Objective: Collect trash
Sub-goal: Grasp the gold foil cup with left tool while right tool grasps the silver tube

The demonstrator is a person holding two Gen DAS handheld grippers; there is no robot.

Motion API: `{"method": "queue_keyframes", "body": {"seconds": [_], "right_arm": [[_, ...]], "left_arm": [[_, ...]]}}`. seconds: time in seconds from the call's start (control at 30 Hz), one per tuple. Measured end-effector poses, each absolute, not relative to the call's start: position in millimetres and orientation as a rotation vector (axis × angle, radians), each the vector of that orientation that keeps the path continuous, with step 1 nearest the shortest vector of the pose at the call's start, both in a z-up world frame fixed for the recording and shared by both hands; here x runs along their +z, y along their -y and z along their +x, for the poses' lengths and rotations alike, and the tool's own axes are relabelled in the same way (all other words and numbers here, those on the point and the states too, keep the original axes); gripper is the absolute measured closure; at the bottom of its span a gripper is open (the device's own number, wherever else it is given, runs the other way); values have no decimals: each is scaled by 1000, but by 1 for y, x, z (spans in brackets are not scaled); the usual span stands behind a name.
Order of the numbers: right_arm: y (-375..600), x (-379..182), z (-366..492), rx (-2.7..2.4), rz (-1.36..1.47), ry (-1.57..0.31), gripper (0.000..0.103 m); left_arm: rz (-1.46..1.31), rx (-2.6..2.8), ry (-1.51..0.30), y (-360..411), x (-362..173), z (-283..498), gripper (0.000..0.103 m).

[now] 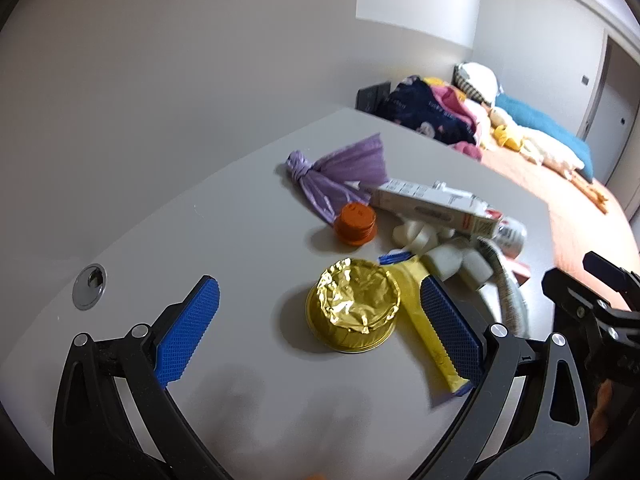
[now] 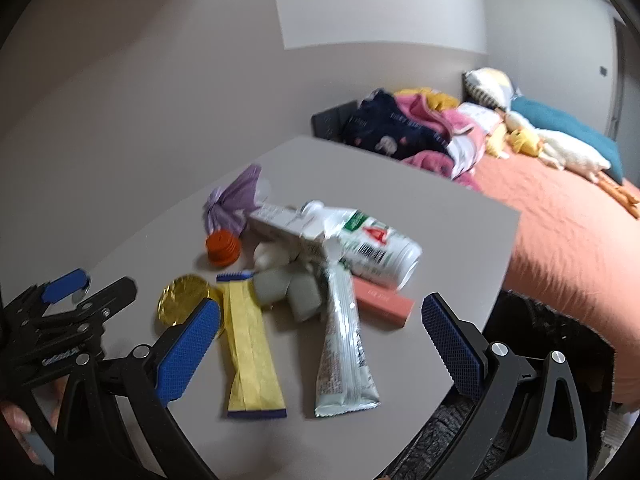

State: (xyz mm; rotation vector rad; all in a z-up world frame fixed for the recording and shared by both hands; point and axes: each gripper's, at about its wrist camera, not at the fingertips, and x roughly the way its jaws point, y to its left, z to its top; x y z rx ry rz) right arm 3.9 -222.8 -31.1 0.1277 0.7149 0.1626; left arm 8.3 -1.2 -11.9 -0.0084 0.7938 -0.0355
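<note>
From the left wrist view, the left claw (image 1: 318, 320) is spread wide apart above the grey desk (image 1: 160, 232), holding nothing. One gold foil cup (image 1: 354, 308) sits between its blue fingers (image 1: 188, 332), lower centre of the frame. One yellow wrapper (image 1: 412, 292) lies just right of the cup, partly under the right finger. Above them are one orange cap (image 1: 355, 224), one knotted purple bag (image 1: 340, 172) and one white carton (image 1: 432, 202), with a few white foam pieces (image 1: 436, 256) beneath the carton. One round grommet (image 1: 90, 286) is set in the desk at the left edge. The right claw (image 1: 592, 300) shows at the right edge; from here I cannot tell its state.

From the right wrist view, the right claw (image 2: 320, 308) is also spread apart and empty. Centre frame, the trash lies in one loose heap: one yellow wrapper (image 2: 250, 344), one silver-green wrapper (image 2: 344, 344), one pink box (image 2: 384, 300), one white bottle (image 2: 372, 248) with a green and red label, one white carton (image 2: 280, 220), one orange cap (image 2: 223, 246), one purple bag (image 2: 232, 204) and one gold cup (image 2: 182, 300). Grey foam pieces (image 2: 288, 284) lie between the two wrappers. The left claw (image 2: 64, 292) sits at the lower left. A bed (image 2: 560, 240) with an orange cover fills the right side.
</note>
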Motion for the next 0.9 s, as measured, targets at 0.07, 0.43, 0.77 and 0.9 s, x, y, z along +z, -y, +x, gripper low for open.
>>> {"method": "queue_keyframes", "body": {"seconds": [0.07, 0.43, 0.77, 0.9], "right_arm": [[222, -36, 4, 163, 119, -714, 3], [224, -62, 25, 169, 126, -770, 16], [219, -89, 43, 159, 94, -848, 38], [218, -95, 47, 162, 92, -866, 46]], "left_arm": [[11, -32, -809, 4, -18, 11, 6], [32, -65, -872, 11, -51, 27, 20], [26, -110, -891, 16, -68, 45, 21], [-12, -140, -902, 15, -69, 47, 21]]}}
